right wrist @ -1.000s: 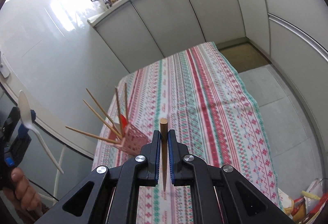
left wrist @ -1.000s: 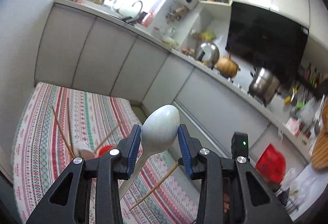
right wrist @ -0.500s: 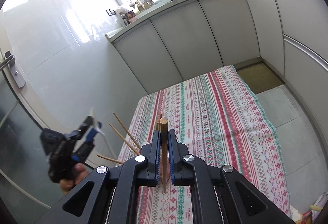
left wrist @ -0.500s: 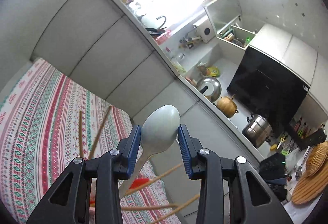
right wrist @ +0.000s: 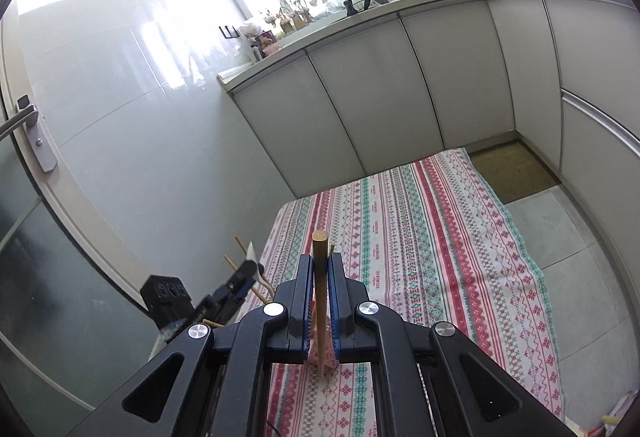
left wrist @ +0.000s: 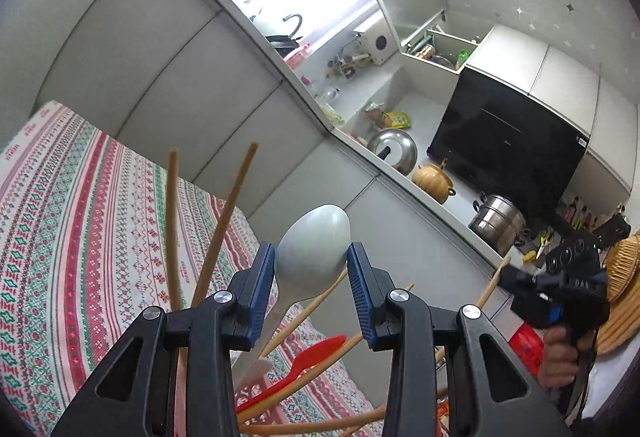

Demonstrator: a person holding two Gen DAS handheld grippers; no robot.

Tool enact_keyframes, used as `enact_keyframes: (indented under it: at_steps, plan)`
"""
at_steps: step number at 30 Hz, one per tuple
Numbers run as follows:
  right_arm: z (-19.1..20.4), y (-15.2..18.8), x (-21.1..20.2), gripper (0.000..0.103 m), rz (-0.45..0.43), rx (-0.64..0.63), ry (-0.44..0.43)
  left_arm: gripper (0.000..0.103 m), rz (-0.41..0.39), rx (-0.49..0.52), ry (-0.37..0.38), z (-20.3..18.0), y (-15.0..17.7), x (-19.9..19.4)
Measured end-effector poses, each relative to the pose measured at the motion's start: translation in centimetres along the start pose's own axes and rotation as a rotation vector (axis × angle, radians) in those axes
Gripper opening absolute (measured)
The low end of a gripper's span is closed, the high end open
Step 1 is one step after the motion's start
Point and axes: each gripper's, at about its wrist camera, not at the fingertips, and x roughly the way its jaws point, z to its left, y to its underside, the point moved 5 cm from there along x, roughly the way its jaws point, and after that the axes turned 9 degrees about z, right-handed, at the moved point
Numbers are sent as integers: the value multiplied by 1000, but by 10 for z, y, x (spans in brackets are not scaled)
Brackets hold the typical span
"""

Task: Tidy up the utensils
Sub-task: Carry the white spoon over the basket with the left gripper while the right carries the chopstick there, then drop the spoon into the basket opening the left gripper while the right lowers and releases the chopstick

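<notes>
My left gripper (left wrist: pixel 311 261) is shut on a pale grey-white spoon (left wrist: pixel 314 245), bowl up, handle pointing down toward a pink utensil basket (left wrist: pixel 256 389). The basket holds several wooden chopsticks (left wrist: pixel 173 221) and a red spoon (left wrist: pixel 308 355). My right gripper (right wrist: pixel 320 269) is shut on a wooden chopstick (right wrist: pixel 320 285), held upright above the pink basket (right wrist: pixel 329 353), which is mostly hidden behind the jaws. The left gripper also shows in the right wrist view (right wrist: pixel 244 273), at the lower left.
The table wears a striped red, green and white cloth (right wrist: pixel 420 237). Grey kitchen cabinets (right wrist: pixel 380 97) run behind it. A counter with pots (left wrist: pixel 496 223) and a kettle (left wrist: pixel 432 177) lies to the right. A door with a handle (right wrist: pixel 28 117) stands at the left.
My left gripper has come down closer over the basket, so the chopsticks and red spoon loom larger. My right gripper has tilted up with the chopstick still held.
</notes>
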Motion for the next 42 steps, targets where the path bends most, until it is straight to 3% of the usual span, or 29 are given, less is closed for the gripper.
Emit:
enact_keyframes:
  at_steps: [4,6,8,12,16,21,25,28,33,42]
  plan:
    - [5,-4,-1,7,-22,-6,-4,41,13,1,0,9,11,-1]
    - [10,-6,-1,7,-29,-11,-11,48,16,-8,-1,10,12,-4]
    - [17,-8,0,7,-41,-21,-12,66,1,-18,-16,11,11,-10]
    - [28,-14,1,7,-72,-44,-3,68,-17,-43,-85,10,7,-27]
    - [37,-17,7,7,-98,-64,7,71,-6,-65,-242,9,9,-48]
    - [46,-23,11,7,-120,-72,5,72,9,-109,-498,8,18,-84]
    - [53,-31,5,7,-164,-73,-4,73,82,-154,-716,14,31,-105]
    - [61,-33,4,7,-184,-87,-16,74,180,-215,-812,22,46,-111]
    - [67,-29,21,7,-160,-94,-34,74,284,-289,-849,35,68,-116]
    - [82,-3,83,7,-120,-194,-8,74,330,-282,-862,26,76,-104]
